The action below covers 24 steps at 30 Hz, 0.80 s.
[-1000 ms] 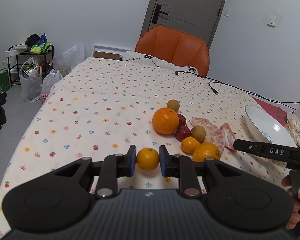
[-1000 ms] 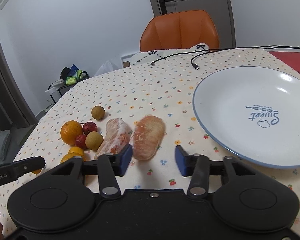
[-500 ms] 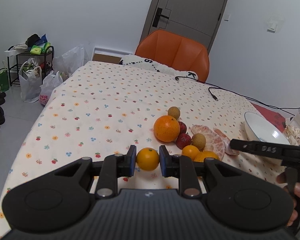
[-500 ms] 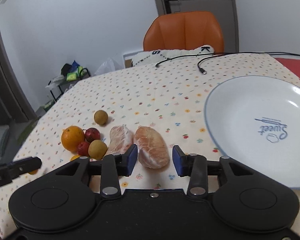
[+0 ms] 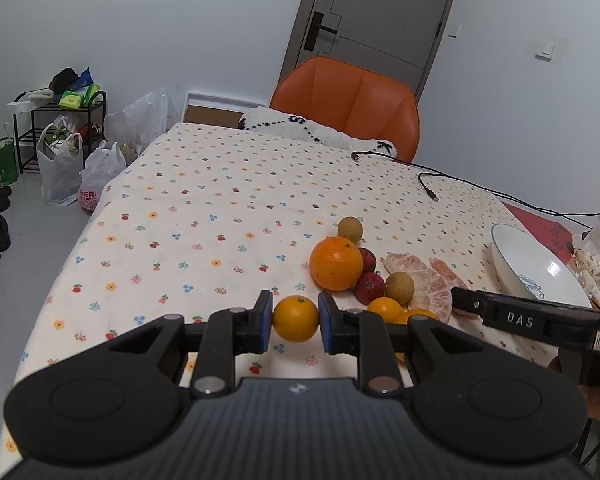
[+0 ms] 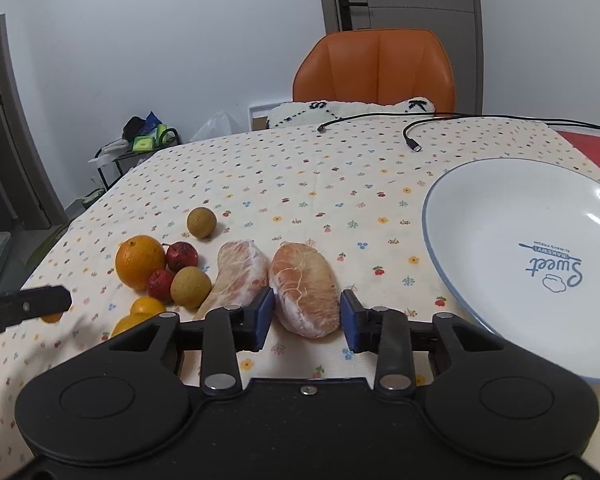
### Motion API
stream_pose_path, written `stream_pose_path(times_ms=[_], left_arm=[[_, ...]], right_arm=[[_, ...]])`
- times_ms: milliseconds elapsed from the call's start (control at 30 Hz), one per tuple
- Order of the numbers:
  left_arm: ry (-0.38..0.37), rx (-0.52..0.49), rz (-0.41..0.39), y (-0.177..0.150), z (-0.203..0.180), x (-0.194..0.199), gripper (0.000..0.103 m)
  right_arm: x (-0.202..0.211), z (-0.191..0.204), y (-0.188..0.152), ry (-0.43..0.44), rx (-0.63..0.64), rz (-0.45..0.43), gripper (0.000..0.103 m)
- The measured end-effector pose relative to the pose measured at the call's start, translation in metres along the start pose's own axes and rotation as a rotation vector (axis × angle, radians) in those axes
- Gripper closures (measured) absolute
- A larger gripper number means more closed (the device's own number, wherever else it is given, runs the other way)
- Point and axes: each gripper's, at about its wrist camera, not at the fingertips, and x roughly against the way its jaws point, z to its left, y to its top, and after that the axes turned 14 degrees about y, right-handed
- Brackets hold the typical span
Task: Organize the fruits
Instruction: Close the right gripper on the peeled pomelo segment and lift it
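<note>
My left gripper (image 5: pixel 295 319) is shut on a small orange (image 5: pixel 296 312), held just above the flowered tablecloth. Beyond it lies the fruit pile: a large orange (image 5: pixel 335 264), red fruits (image 5: pixel 370 288), brown longans (image 5: pixel 399 288) and small oranges (image 5: pixel 385 307). In the right wrist view my right gripper (image 6: pixel 305 315) has its blue pads against both sides of a peeled pomelo segment (image 6: pixel 304 284) that rests on the cloth. A second segment (image 6: pixel 240 276) lies just to its left. The white plate (image 6: pixel 500 240) sits to the right with nothing in it.
An orange chair (image 5: pixel 346 108) stands at the table's far end, with a black cable (image 5: pixel 428 184) trailing over the cloth. A snack bag (image 5: pixel 596 268) lies beyond the plate. On the floor at the left are a shelf and plastic bags (image 5: pixel 60 160).
My right gripper moved forward around the pomelo segment and its jaws narrowed onto it. My left gripper rose and drew back slightly with the small orange still held.
</note>
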Motion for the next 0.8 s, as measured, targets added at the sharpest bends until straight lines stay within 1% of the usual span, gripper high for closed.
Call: stream_pose_path(times_ms=[167, 367, 567, 800], left_arm=[[-0.004, -0.009, -0.006, 0.0, -0.006, 0.004, 0.081], [-0.013, -0.025, -0.011, -0.002, -0.017, 0.008, 0.081], [-0.021, -0.043, -0.024, 0.0, -0.029, 0.014, 0.08], [-0.042, -0.062, -0.056, 0.006, -0.047, 0.025, 0.081]], right_arm=[[0.012, -0.005, -0.005, 0.029, -0.033, -0.008, 0.071], [0.029, -0.009, -0.015, 0.034, -0.062, -0.027, 0.071], [0.046, -0.011, -0.019, 0.066, -0.083, -0.07, 0.071], [0.069, -0.012, -0.015, 0.099, -0.083, -0.129, 0.072]])
